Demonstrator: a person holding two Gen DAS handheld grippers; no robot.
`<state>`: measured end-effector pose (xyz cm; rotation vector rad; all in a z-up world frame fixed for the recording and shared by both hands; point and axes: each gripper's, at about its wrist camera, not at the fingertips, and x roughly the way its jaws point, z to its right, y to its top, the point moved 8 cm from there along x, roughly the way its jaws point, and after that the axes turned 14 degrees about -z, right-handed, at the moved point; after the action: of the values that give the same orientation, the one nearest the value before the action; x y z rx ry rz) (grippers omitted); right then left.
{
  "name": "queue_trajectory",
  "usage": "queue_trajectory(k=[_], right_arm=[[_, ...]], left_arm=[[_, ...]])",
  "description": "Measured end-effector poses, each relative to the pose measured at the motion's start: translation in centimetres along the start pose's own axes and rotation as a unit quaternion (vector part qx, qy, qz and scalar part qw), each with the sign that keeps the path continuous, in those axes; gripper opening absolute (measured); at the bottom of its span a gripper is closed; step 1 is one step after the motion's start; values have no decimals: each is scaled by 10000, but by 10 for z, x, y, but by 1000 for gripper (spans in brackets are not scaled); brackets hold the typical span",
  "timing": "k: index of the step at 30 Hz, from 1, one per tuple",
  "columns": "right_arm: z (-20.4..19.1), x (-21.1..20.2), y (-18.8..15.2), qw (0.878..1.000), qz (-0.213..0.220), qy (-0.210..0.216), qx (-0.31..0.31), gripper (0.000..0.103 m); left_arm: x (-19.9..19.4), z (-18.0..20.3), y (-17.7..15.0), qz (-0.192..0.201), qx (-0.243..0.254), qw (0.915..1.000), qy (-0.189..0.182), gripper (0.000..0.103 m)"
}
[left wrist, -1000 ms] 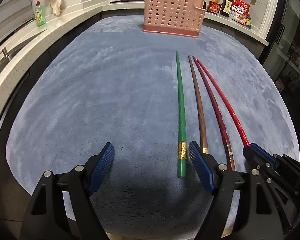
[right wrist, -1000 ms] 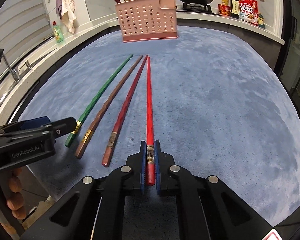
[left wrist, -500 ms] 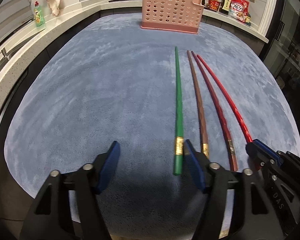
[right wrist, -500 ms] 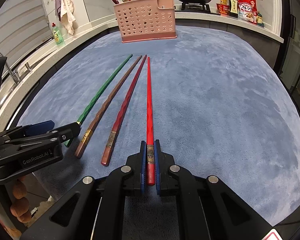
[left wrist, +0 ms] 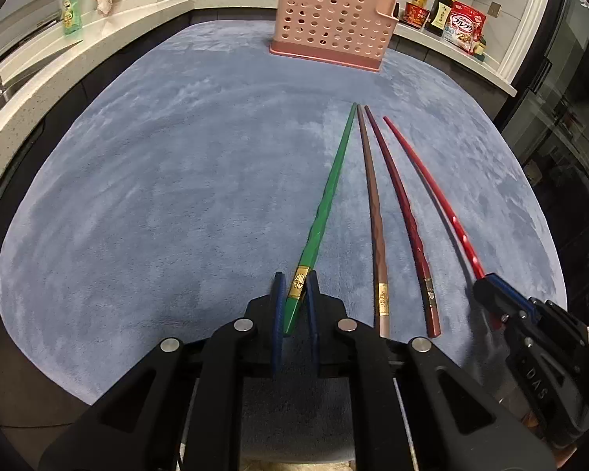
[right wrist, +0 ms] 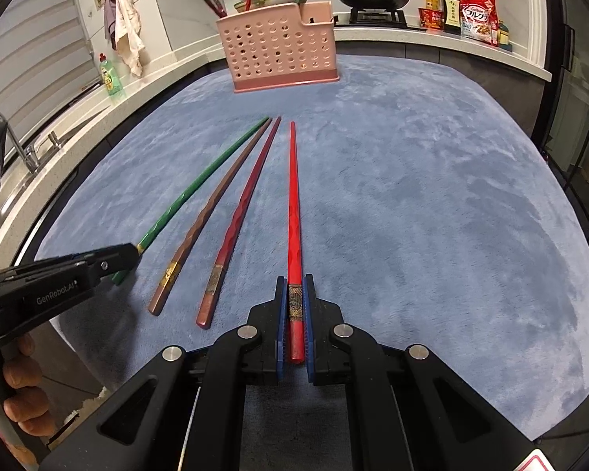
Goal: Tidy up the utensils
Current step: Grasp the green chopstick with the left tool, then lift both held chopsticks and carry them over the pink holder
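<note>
The perforated pink plastic utensil basket (right wrist: pixel 280 49) conceals the lower shafts of the chopsticks standing in it. The black side-on left gripper (right wrist: pixel 131 254) covers the green chopstick's (right wrist: pixel 200 184) banded end. Print on the red cereal bag (right wrist: pixel 478 17) is too small to read.

A blue-grey plush mat (right wrist: pixel 432 204) covers the surface. On it lie a brown chopstick (right wrist: pixel 212 212) and a dark red chopstick (right wrist: pixel 243 208) side by side, tips converging toward a perforated pink utensil basket (right wrist: pixel 278 49) standing at the mat's far edge.
</note>
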<state>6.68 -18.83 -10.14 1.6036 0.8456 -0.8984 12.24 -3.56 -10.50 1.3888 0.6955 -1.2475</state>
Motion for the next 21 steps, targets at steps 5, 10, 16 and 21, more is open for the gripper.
queue_trajectory(k=[5, 10, 16, 21], right_arm=[[6, -16, 11, 9998, 200, 1, 53, 7], [10, -37, 26, 9989, 447, 61, 116, 7], [13, -71, 52, 9958, 888, 121, 182, 7], [18, -83, 64, 9939, 1070, 141, 244, 7]], left_arm=[[-15, -2, 5, 116, -47, 9999, -59, 10], [-37, -2, 15, 341, -123, 9992, -162, 8], [-70, -1, 31, 694, -121, 9971, -278, 1], [-69, 0, 34, 715, -48, 9969, -330, 3]])
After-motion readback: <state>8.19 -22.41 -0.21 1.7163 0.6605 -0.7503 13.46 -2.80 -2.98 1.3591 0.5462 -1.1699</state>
